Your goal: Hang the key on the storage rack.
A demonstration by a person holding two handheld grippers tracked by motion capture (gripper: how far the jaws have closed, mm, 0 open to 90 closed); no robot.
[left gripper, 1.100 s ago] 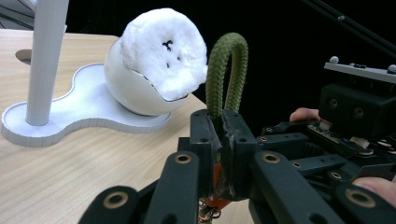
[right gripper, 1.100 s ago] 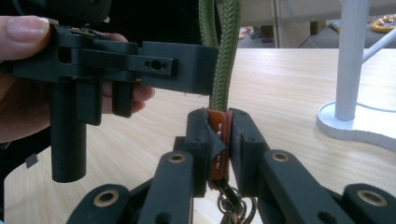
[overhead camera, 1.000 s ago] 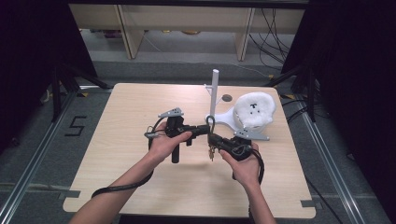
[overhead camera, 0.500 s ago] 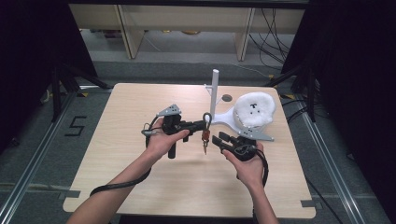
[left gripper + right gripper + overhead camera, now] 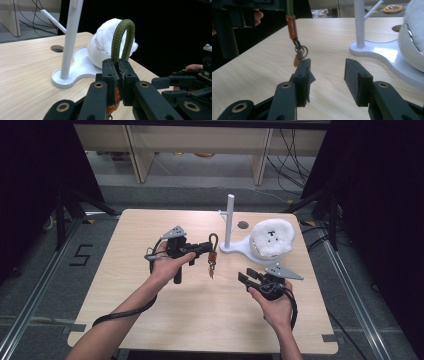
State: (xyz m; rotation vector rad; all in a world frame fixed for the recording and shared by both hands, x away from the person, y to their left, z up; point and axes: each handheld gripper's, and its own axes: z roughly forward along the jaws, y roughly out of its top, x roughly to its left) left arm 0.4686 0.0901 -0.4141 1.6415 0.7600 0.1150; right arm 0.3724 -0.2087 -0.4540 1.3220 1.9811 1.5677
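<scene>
This looks like a lab. A bare wooden table (image 5: 150, 320) sits on a grey floor (image 5: 30, 285) with metal rails (image 5: 25, 312) and a taped number (image 5: 80, 255). Black curtains (image 5: 380, 195) hang at both sides. Past the table, loose cables (image 5: 290, 155) hang by plain shelves (image 5: 200, 140).

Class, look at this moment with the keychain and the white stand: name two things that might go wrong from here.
1. The left hand-held gripper pinches only the lower ends of the green rope loop; the grip might slip and drop the keychain onto the table.
2. The orange tag and key dangle freely beside the white stand, so they may swing and knock its post. The right hand-held gripper, jaws just opened with nothing between them, steadies nothing.
</scene>
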